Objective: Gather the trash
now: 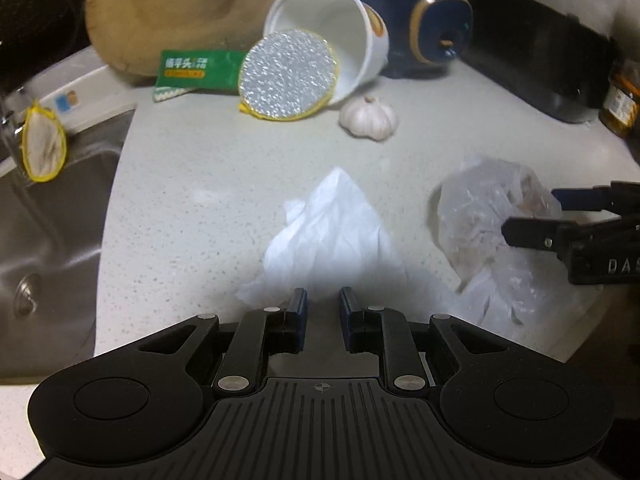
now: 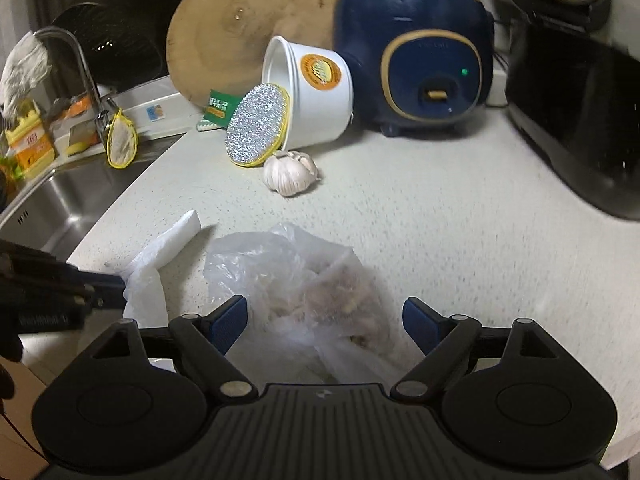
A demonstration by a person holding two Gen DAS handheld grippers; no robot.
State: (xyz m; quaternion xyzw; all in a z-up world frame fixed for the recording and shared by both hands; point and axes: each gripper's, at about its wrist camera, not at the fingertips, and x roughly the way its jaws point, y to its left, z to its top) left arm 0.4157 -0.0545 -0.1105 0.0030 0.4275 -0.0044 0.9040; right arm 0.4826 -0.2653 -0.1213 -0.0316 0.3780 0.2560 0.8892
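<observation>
A crumpled white tissue (image 1: 332, 224) (image 2: 168, 248) lies on the speckled counter, just ahead of my left gripper (image 1: 323, 300) (image 2: 114, 290). That gripper's jaws stand a narrow gap apart, and I see nothing pinched between them. To the right of the tissue sits a clear plastic bag (image 1: 480, 216) (image 2: 304, 280) with brownish scraps inside. My right gripper (image 2: 324, 312) (image 1: 532, 214) is open wide, and the bag lies between its blue pads (image 2: 228, 322) without being pressed.
Behind lie a tipped white paper cup (image 2: 316, 100), a silver scouring pad (image 2: 258, 126), a garlic bulb (image 2: 290, 174) and a green packet (image 1: 200, 68). A blue rice cooker (image 2: 420, 56), a black appliance (image 2: 572, 120) and a wooden board (image 2: 248, 20) line the back. The sink (image 2: 60, 200) is at left.
</observation>
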